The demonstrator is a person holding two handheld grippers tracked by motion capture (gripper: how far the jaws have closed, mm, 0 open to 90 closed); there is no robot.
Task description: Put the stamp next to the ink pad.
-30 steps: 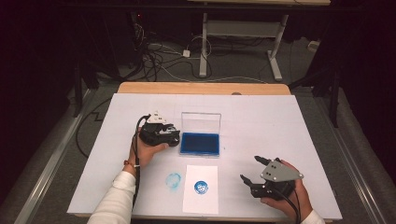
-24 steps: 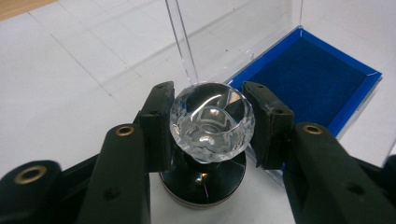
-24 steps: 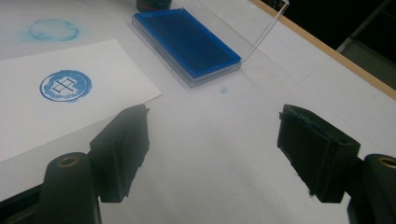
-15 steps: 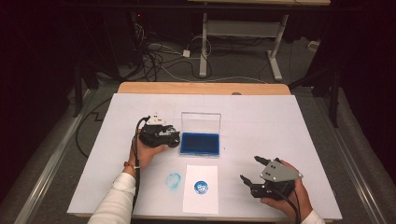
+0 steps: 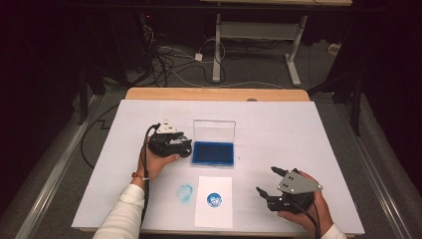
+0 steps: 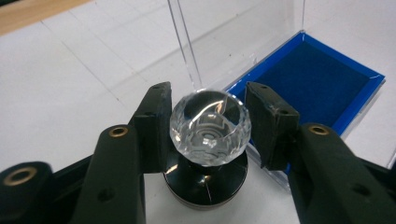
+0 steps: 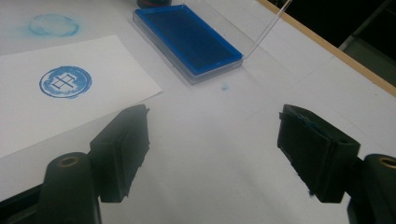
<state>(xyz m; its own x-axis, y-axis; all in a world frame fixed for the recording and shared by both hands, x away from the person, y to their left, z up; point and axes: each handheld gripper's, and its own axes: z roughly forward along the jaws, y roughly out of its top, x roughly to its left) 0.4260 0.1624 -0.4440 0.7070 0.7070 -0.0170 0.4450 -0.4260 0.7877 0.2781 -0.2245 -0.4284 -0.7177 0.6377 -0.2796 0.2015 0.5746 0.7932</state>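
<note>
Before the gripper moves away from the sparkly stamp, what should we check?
1. Stamp standing upright beside the ink pad: ok.
2. Left gripper jaws have just been opening, with the stamp between them; both pads clear of its knob: cannot tell.
3. Lid of the ink pad up and out of the way: ok.
4. Blue mark printed on the paper: ok.
5. Right gripper open and empty: ok.
</note>
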